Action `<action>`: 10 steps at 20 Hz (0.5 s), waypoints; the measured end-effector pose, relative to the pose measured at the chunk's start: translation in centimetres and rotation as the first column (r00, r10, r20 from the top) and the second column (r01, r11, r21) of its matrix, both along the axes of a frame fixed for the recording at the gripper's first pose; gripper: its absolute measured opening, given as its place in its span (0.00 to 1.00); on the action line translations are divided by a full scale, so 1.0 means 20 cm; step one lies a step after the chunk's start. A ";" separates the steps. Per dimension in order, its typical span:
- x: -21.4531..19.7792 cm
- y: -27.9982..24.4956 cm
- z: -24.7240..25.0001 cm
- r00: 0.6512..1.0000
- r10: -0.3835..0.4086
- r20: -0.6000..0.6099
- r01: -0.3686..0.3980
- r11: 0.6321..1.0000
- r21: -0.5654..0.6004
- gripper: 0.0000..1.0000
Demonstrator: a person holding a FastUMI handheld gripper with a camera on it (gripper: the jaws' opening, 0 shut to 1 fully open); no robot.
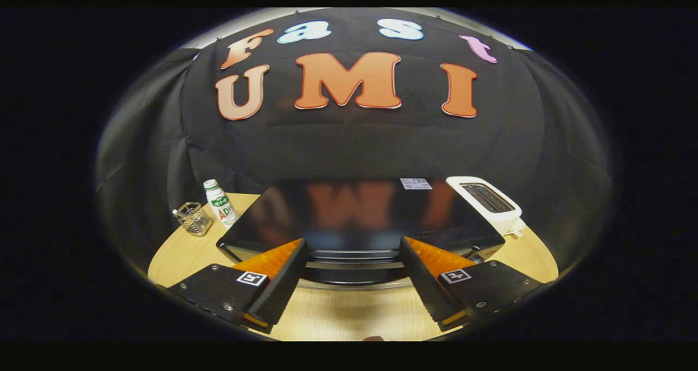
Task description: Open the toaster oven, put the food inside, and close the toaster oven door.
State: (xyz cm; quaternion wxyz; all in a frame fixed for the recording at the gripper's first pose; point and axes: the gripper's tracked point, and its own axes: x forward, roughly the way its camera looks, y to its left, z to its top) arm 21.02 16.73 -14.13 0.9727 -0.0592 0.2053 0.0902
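Gripper (353, 251) with jaws spread and holding nothing, toaster oven (360, 218) just ahead, long side across, front facing the jaws, wooden worktop (349, 313), black cloth wall behind.

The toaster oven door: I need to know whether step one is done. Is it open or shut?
Shut. The toaster oven door handle lies flat against the front, just ahead of the open gripper, whose fingers touch nothing.

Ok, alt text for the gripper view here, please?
The open claw hovers just before a black toaster oven on a wooden table, its fingers straddling the door handle without touching. A white toaster stands right of it, a small bottle and wire basket left.
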 end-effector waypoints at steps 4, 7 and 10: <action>-0.08 -0.04 -0.02 1.000 -0.003 0.019 0.002 0.999 0.045 1.00; -0.11 -0.03 -0.01 0.999 0.007 0.045 -0.009 0.999 0.053 0.99; -0.18 -0.05 -0.03 0.998 0.005 0.059 -0.009 0.998 0.057 0.99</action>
